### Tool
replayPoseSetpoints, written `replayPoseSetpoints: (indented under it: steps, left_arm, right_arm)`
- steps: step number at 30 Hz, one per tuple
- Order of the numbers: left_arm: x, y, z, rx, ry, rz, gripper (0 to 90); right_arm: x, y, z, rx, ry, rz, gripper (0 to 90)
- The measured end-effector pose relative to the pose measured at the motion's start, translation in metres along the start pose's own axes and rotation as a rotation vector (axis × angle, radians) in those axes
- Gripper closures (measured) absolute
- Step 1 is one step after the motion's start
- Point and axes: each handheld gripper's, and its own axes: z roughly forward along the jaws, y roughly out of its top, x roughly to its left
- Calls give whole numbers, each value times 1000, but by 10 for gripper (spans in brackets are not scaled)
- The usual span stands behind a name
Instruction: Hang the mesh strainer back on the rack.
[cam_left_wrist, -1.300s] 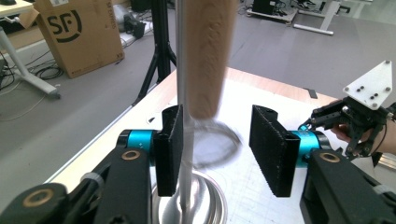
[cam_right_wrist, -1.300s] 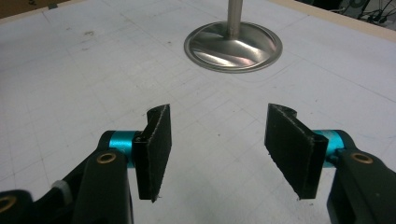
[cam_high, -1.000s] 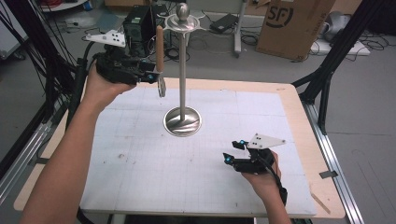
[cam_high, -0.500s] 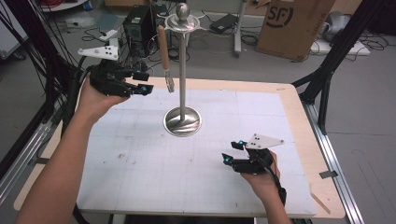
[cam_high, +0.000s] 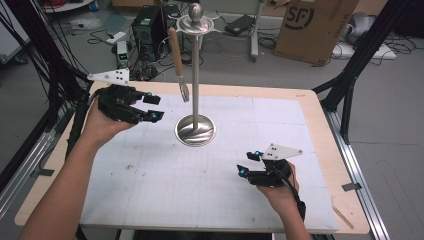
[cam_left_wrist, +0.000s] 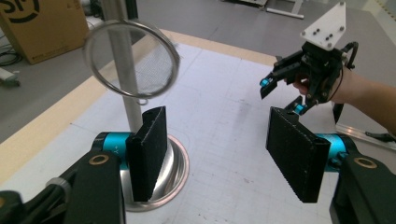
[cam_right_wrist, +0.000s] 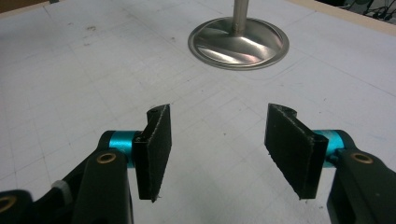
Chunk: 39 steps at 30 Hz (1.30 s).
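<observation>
- White gridded table (cam_high: 150, 185), cluttered floor behind.
- Wood-handled strainer (cam_high: 176, 60) now hanging on stand (cam_high: 195, 131).
- Left claw (cam_high: 152, 107) just opened, empty, backing off left.
- Right claw (cam_high: 247, 164) open, empty, resting.
- Hanging likely complete.

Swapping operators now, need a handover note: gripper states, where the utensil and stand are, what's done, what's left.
Left gripper: jaws have just been opening, nothing between them, held in the air left of the stand's pole.
Right gripper: open, empty, low over the mat near the right front.
Stand: upright at the middle of the mat.
Strainer: wooden handle, mesh head, hanging from the stand's top on the left side, free of both grippers.
Done: strainer appears hung and released.
Left: probably just draw the left gripper back; no other utensil lies on the mat.
</observation>
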Motion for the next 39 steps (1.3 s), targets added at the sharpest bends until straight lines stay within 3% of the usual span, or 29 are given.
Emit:
replayPoseSetpoints:
  steps: [11, 30, 39]
  left_arm:
    - [-10, -14, 14, 35, -11, 10, 329]
    - [-21, -43, 30, 42, -29, -4, 248]
    - [-30, -52, 33, 57, -7, 7, 181]
  right_arm:
    - [0, 0, 0, 1, 2, 1, 405]
    - [-2, -1, -2, -8, 5, 9, 405]
    - [-3, -2, -1, -5, 10, 12, 405]
